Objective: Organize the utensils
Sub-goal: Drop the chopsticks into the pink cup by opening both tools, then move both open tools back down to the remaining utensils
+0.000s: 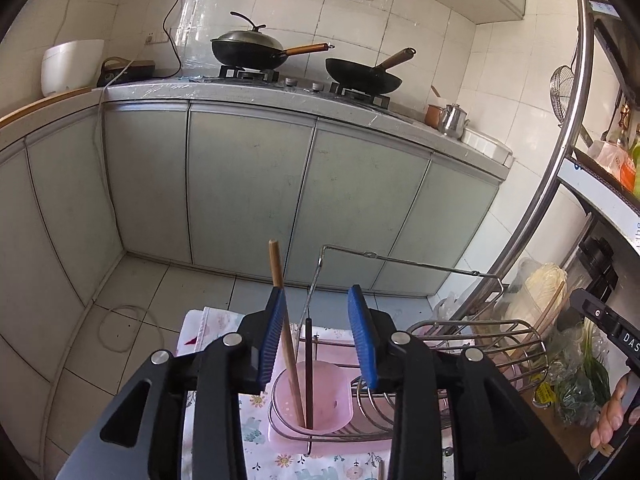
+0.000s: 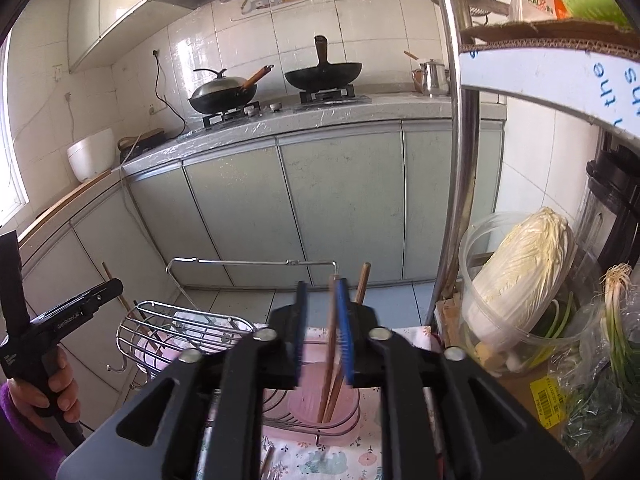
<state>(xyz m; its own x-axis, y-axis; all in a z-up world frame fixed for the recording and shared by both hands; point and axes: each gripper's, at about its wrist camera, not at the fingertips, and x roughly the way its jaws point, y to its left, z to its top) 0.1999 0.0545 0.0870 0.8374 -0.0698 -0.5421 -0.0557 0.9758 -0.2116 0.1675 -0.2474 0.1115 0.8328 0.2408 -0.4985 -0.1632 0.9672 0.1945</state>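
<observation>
Chopsticks dropped into pink cups, both grippers parted above them

A snag on withdrawal is the risk judged here: the light chopstick (image 1: 285, 320) leans on the left gripper (image 1: 318, 340)'s left pad, and another chopstick (image 2: 331, 344) lies against the right gripper (image 2: 322, 336)'s right pad, so either could be dragged out or its cup tipped. Both sets of jaws are seen released, gripping nothing, angled downward at lower centre. The sticks stand in the pink cup (image 1: 324, 400) and a second cup (image 2: 320, 404) inside the wire rack (image 1: 480, 340).
</observation>
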